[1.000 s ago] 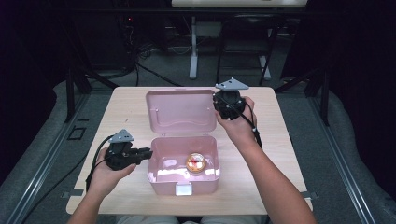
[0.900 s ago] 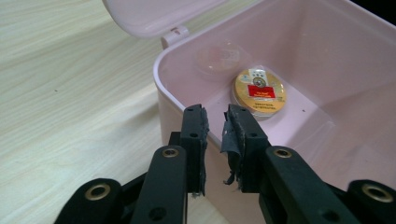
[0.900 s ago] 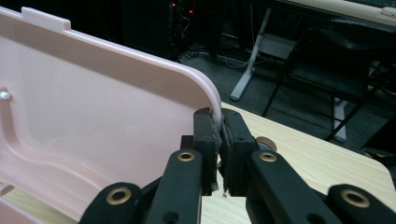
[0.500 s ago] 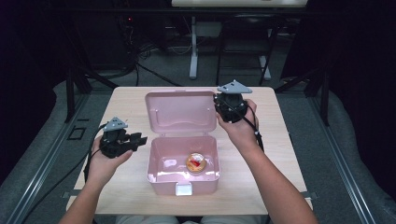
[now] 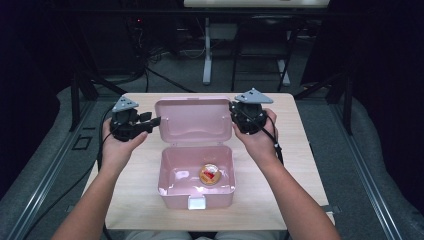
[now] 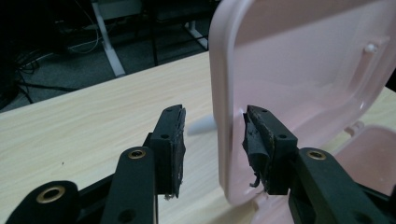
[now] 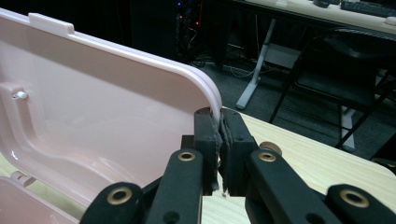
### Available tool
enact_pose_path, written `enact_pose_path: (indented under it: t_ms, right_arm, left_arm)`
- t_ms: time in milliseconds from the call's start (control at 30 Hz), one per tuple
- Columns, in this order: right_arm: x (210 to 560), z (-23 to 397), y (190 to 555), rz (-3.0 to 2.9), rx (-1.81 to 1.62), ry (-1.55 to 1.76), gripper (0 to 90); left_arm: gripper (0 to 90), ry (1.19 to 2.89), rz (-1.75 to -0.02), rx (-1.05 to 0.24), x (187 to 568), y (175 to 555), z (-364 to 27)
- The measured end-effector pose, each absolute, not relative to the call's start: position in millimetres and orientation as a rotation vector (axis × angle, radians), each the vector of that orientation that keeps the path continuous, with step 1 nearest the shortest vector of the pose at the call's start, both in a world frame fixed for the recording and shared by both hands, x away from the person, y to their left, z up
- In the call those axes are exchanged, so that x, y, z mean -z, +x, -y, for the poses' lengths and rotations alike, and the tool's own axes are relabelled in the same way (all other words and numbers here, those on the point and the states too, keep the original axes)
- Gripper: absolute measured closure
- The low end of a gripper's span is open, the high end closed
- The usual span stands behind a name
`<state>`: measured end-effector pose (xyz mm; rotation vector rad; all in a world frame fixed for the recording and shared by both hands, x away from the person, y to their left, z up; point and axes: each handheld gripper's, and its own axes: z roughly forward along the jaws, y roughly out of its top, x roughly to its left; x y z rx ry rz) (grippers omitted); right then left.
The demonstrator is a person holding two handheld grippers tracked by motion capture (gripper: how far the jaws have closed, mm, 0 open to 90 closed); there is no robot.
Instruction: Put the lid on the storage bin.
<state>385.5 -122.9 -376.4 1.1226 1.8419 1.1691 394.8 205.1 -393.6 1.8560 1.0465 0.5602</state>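
Observation:
A pink plastic box (image 5: pixel 196 197) lies unlatched mid-table, its lid (image 5: pixel 192 120) standing upright at the back. Inside the base sits a small round orange-and-red item (image 5: pixel 210 174). My right gripper (image 5: pixel 235 114) is shut on the lid's right edge (image 7: pixel 212 100), and the right gripper view shows its pads (image 7: pixel 208 140) pinching the rim. My left gripper (image 5: pixel 152 120) is at the lid's left edge. Its jaws have just been opening and stand apart with the rim (image 6: pixel 223 116) between them. The left pad (image 6: pixel 177 140) is clear of the plastic.
The box rests on a light wooden table (image 5: pixel 280 165). Behind the table are a dark floor, a white desk leg (image 5: pixel 206 55) and loose cables. A cable trails from each gripper along the person's forearms.
The left hand has risen and gone back from the box base's left wall to the lid's left edge, with its jaws spread wider. The right gripper and the lid have stayed put.

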Motion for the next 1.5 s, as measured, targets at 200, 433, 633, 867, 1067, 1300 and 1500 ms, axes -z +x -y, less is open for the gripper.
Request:
enact_pose_path:
  t_ms: [200, 433, 633, 867, 1067, 1300, 1500]
  right_arm:
    - [376.2, 123.5, 382.7, -1.840, -1.176, 1.117, 86.1]
    - [376.4, 124.8, 379.2, -1.840, -1.186, 1.105, 85.8]
    - [380.7, 126.6, 380.9, -1.861, -1.209, 1.119, 79.8]
    - [390.2, 130.6, 387.8, -1.905, -1.238, 1.183, 83.0]
    - [387.7, 134.5, 394.2, -1.919, -1.258, 1.237, 84.2]
    - [385.8, 134.2, 400.8, -1.894, -1.254, 1.231, 84.4]
    - [388.6, 135.6, 411.3, -1.867, -1.263, 1.240, 84.3]
  left_arm:
    - [66.7, 1.818, -1.046, -0.564, 387.0, 402.1, -198.6]
    - [80.8, 1.827, -1.023, -0.585, 384.0, 401.4, -196.9]
    - [81.1, 1.835, -1.009, -0.595, 383.5, 399.5, -196.4]
    - [81.2, 1.839, -1.000, -0.598, 383.0, 398.9, -196.6]
    - [81.5, 1.846, -0.994, -0.615, 381.3, 402.7, -193.6]
    - [81.8, 1.851, -0.974, -0.655, 378.7, 413.1, -190.6]
    - [82.1, 1.843, -0.975, -0.664, 380.6, 424.9, -187.6]
